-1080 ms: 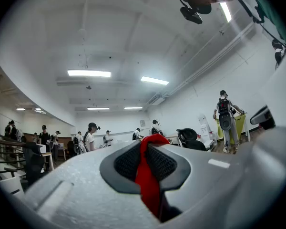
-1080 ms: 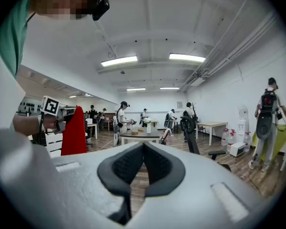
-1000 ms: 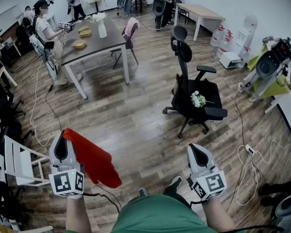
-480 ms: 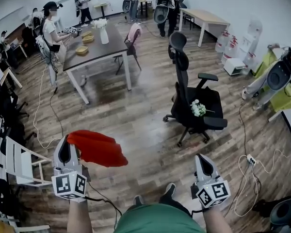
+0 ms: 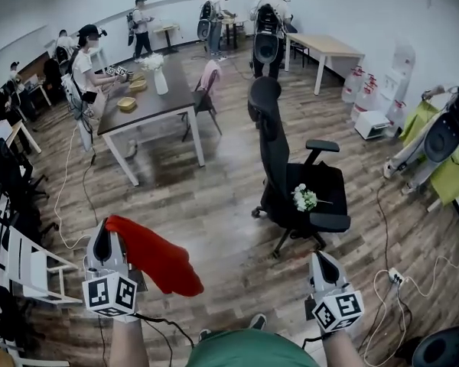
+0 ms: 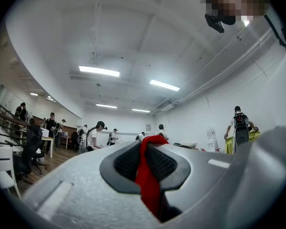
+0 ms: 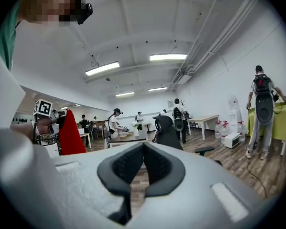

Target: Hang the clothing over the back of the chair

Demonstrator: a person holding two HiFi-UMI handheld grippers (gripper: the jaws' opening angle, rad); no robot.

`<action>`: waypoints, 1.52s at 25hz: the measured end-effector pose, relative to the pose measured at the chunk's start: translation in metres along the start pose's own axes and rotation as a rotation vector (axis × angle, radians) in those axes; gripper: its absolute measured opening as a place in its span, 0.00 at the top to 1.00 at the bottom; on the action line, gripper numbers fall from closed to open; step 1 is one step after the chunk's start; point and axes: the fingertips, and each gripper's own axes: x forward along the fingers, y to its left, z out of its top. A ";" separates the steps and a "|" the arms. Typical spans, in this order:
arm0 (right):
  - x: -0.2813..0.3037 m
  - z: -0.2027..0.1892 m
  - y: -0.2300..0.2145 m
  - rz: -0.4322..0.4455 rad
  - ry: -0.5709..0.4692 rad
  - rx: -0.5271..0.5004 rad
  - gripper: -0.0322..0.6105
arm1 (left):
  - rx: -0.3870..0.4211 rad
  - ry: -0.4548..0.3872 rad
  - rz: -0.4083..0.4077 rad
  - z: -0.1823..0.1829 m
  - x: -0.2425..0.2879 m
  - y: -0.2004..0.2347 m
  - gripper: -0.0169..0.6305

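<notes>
Fingers of the left gripper (image 6: 145,146) are pressed shut on a fold of the red fabric garment (image 5: 157,257). The garment drapes from them above the wooden plank floor (image 5: 214,205), nearer than and left of the black high-backed office chair (image 5: 274,140), well apart from it. The right gripper (image 7: 143,149) has its fingers closed tip to tip with nothing between them, and it is held nearer than the chair's base, slightly to its right. Each gripper's cube bears black-and-white square markers.

Bare floor lies between the garment and the chair. The tall backrest stands on the chair's left side, and its upper edge carries nothing. A small bunch of white flowers (image 5: 304,198) rests on the seat. A white power strip (image 5: 394,276) with loose cables lies on the floor to the chair's near right.

Left of the chair and farther off stands a dark-topped bench with white legs (image 5: 149,102). It carries a white vase of flowers (image 5: 160,58) and yellowish bowls (image 5: 127,104), and a person (image 5: 84,60) stands at its far side. A pink garment (image 5: 208,58) hangs on a seat behind the bench. Beyond the chair are a light wooden table (image 5: 329,48) and several standing people. Large water bottles (image 5: 363,90) line the wall to its right.
</notes>
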 end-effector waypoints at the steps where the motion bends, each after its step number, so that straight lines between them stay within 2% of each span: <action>1: 0.001 0.001 -0.009 -0.004 -0.001 0.000 0.96 | -0.010 0.000 0.001 -0.001 0.002 -0.006 0.91; 8: 0.004 0.004 -0.046 -0.017 -0.005 0.026 0.96 | -0.018 0.030 0.015 -0.005 0.008 -0.027 0.91; 16: 0.029 -0.002 -0.070 -0.049 0.010 0.060 0.96 | -0.005 0.046 -0.027 -0.014 0.055 -0.045 0.92; 22: 0.064 0.009 -0.101 -0.134 0.019 0.054 0.96 | -0.037 0.043 -0.060 -0.031 0.130 -0.052 0.91; 28: 0.124 0.024 -0.117 -0.183 0.003 0.040 0.96 | -0.062 0.025 -0.099 -0.049 0.217 -0.049 0.91; 38: 0.208 0.019 -0.132 -0.282 0.057 0.049 0.96 | -0.088 0.065 -0.174 -0.096 0.349 -0.040 0.91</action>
